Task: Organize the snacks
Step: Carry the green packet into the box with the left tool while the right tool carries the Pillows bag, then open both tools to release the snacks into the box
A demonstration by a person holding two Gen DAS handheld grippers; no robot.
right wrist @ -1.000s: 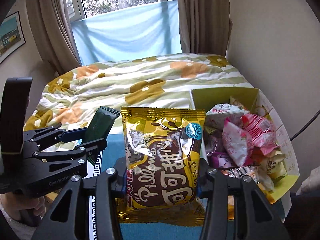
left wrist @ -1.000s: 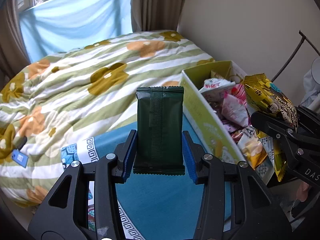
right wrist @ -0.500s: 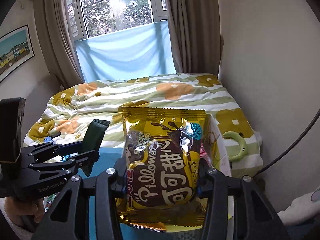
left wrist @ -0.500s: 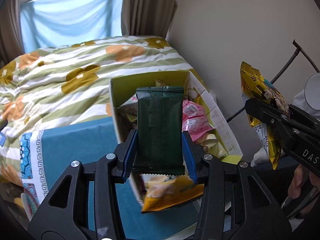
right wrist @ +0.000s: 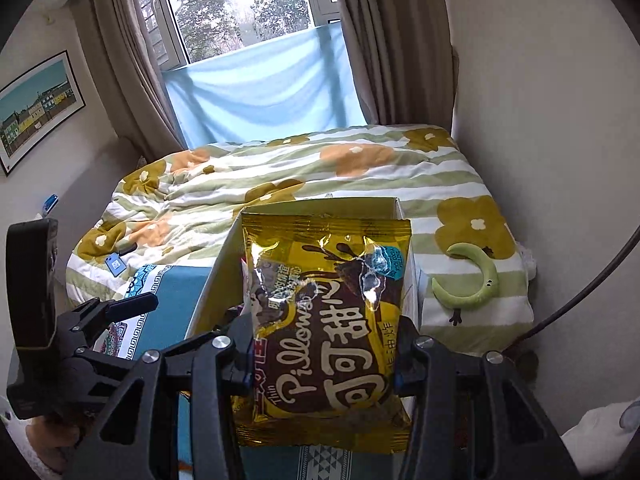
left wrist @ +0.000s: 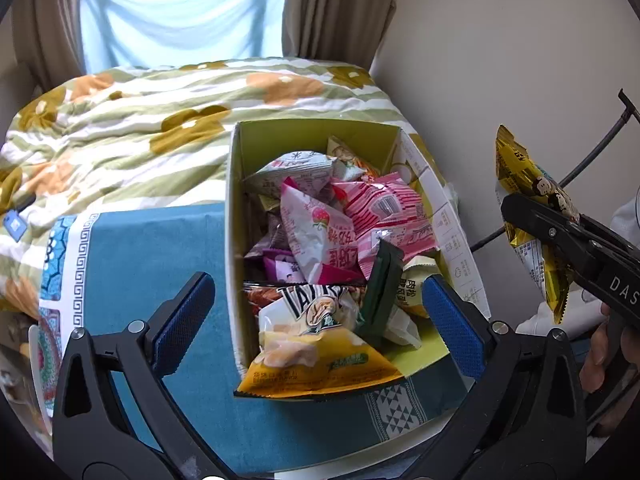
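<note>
A yellow-green cardboard box [left wrist: 236, 216] full of snack packets stands on a teal cloth. My left gripper [left wrist: 318, 320] is open above its near end. A dark green packet [left wrist: 382, 284] stands on edge among the snacks, free of the pads. My right gripper [right wrist: 324, 356] is shut on a gold and brown Pillows snack bag [right wrist: 328, 312], held up above and right of the box [right wrist: 218, 276]. That bag [left wrist: 528, 216] also shows at the right of the left wrist view.
The teal patterned cloth [left wrist: 152, 256] lies on a bed with a green striped flowered quilt [left wrist: 140, 120]. A wall [left wrist: 500, 60] and a black metal rod [left wrist: 592, 152] stand to the right. A green crescent toy [right wrist: 472, 284] lies on the quilt. Curtains and a window are behind.
My left gripper opened and let go of the dark green packet, which dropped into the box. My right gripper rose a little with the Pillows bag.
</note>
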